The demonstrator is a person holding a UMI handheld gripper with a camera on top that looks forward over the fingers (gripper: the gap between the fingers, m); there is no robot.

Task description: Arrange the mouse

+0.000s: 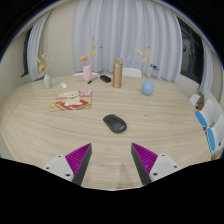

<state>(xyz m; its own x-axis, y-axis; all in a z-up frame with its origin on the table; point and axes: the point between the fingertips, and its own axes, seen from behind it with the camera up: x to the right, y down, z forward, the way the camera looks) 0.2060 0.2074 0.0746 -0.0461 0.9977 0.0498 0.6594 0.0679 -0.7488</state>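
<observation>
The hand-held gripper point(112, 163) with purple pads stood wide apart, holding nothing. Just beyond its fingers, a dark grey oval computer mouse point(115, 123) lay on the pale round wooden table point(50, 130). Farther left sat a red patterned mat point(74, 99); far back, a tall brown cylindrical bottle point(117, 73).

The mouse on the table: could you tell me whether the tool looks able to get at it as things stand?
Probably yes. The mouse lies on the bare wooden table just ahead of the tool, whose fingers stand open and apart from it. Nothing lies between them; the tall bottle stands well beyond it.
</observation>
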